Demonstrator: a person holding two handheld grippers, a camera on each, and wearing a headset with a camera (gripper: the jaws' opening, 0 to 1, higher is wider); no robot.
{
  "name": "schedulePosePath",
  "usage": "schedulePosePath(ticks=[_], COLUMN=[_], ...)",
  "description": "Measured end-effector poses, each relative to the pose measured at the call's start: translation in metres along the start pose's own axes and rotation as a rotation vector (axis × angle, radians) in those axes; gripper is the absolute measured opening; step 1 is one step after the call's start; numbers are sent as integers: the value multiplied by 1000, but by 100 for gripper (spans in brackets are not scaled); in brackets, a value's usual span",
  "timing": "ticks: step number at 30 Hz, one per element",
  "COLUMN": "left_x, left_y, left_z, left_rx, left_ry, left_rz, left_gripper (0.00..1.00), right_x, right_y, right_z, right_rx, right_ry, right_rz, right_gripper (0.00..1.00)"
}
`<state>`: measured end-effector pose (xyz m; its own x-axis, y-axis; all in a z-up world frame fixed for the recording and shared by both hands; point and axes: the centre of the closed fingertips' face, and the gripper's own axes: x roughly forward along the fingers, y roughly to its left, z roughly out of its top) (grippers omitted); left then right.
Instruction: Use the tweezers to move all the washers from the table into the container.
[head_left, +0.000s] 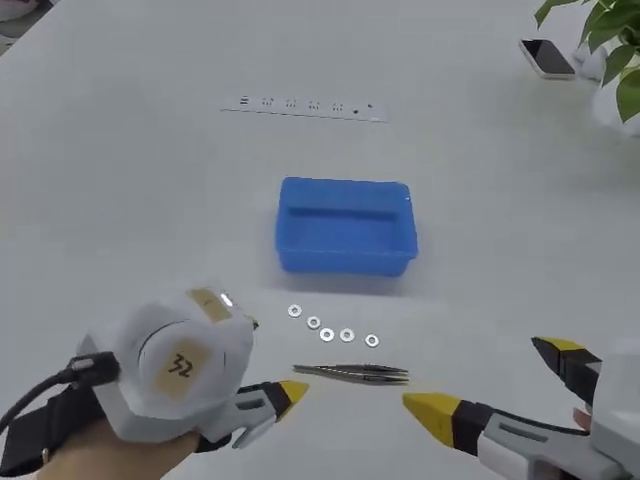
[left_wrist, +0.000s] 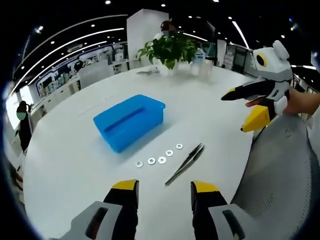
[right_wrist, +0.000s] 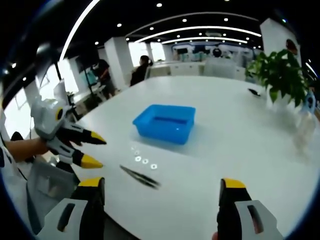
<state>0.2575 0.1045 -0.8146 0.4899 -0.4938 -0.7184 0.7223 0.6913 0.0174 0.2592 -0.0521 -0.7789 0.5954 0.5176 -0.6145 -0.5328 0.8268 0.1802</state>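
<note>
Five washers (head_left: 327, 334) in a short curved row on the white table (head_left: 120, 200), just in front of the blue container (head_left: 345, 262), clear of its wall. Tweezers (head_left: 350, 372) flat on the table just beside the row, on the near side, touching neither gripper. Left gripper (left_wrist: 165, 186) low near the tweezers, jaws parted, gripping nothing. Right gripper (right_wrist: 162, 183) off to the right, jaws spread wide, likewise gripping nothing. Power strip (head_left: 305, 107) beyond the container; phone (head_left: 548, 58) near a plant (head_left: 610, 40).
</note>
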Motion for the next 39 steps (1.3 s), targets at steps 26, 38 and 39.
schedulePosePath(ticks=[26, 38, 39], left_x=[49, 7, 1], left_y=[-19, -35, -37], left_z=[-16, 14, 18], left_rx=[331, 413, 413], left_ry=[123, 44, 38], left_rz=[-177, -164, -159], left_gripper=[0, 0, 0], right_x=[4, 0, 1], right_y=[14, 61, 65], right_z=[1, 1, 1], right_rx=[15, -71, -66], right_ry=[-11, 18, 21], right_rz=[23, 213, 229], right_gripper=[94, 64, 58])
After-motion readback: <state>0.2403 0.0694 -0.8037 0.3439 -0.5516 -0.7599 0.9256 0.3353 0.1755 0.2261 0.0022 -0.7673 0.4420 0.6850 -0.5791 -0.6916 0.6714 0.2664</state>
